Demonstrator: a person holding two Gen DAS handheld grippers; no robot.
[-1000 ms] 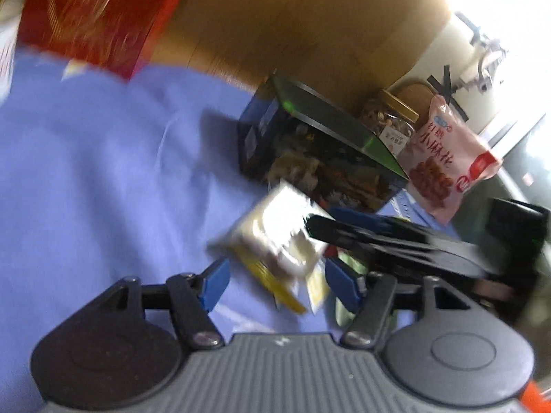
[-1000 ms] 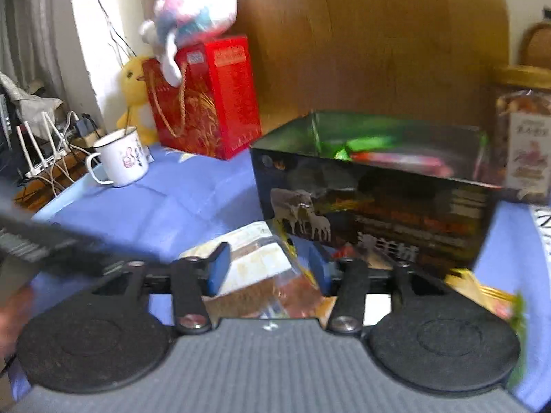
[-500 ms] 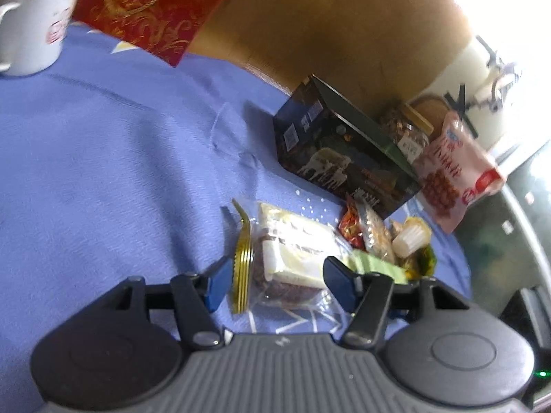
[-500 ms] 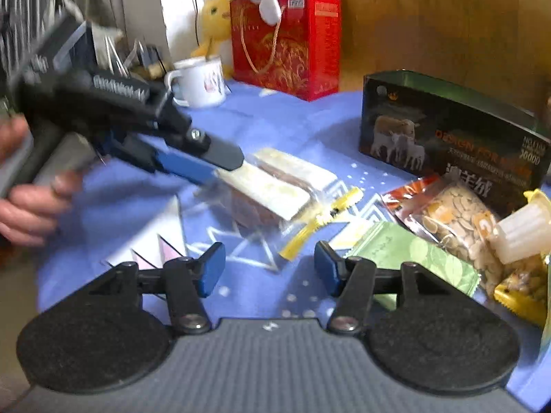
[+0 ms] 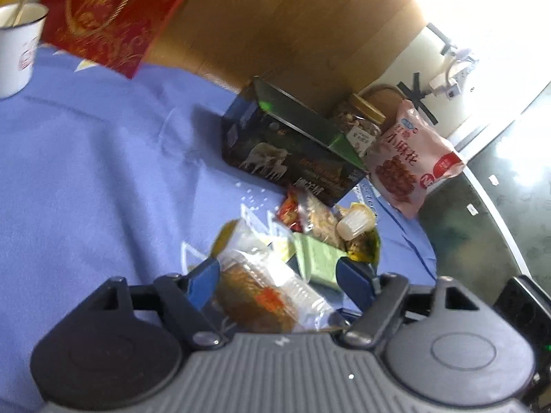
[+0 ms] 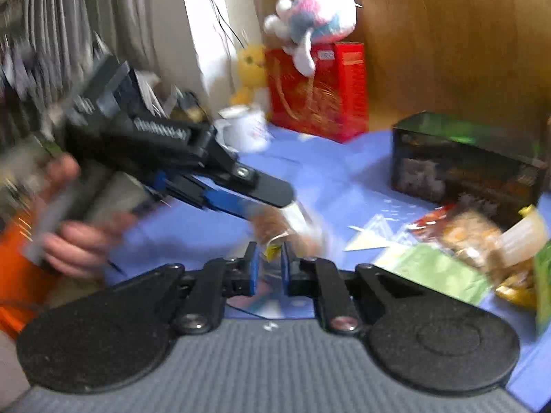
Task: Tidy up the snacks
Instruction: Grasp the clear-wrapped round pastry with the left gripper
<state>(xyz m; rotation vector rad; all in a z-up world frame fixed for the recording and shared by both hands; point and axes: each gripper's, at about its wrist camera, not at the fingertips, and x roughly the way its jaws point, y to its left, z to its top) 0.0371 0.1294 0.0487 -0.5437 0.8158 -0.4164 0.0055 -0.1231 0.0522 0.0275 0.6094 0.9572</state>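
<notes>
- Left wrist view: left gripper [image 5: 279,275] has its blue fingers spread wide; a clear-wrapped pastry packet [image 5: 261,289] lies between them, reaching back toward the gripper body. The packet seems close to the left pad; contact cannot be confirmed.
- Just beyond the fingertips on the blue tablecloth [image 5: 86,179]: a green sachet [image 5: 318,258], a nut packet [image 5: 318,215] and a small jelly cup [image 5: 354,222], bunched together.
- Farther back, a dark open tin box [image 5: 289,151] stands on the cloth; a pink snack bag [image 5: 409,161] and a gold-lidded jar [image 5: 361,122] sit at its right end.
- A white mug [image 5: 17,48] and a red gift bag [image 5: 106,20] are at far left.
- Right wrist view (motion-blurred): right gripper [image 6: 269,268] has its fingers drawn nearly together, pinching the near edge of the same packet [image 6: 286,227].
- The left gripper [image 6: 220,189] reaches in from the left, held by a hand [image 6: 69,237], its finger over the packet's far side.
- Tin box [image 6: 465,165] stands well apart at right.
</notes>
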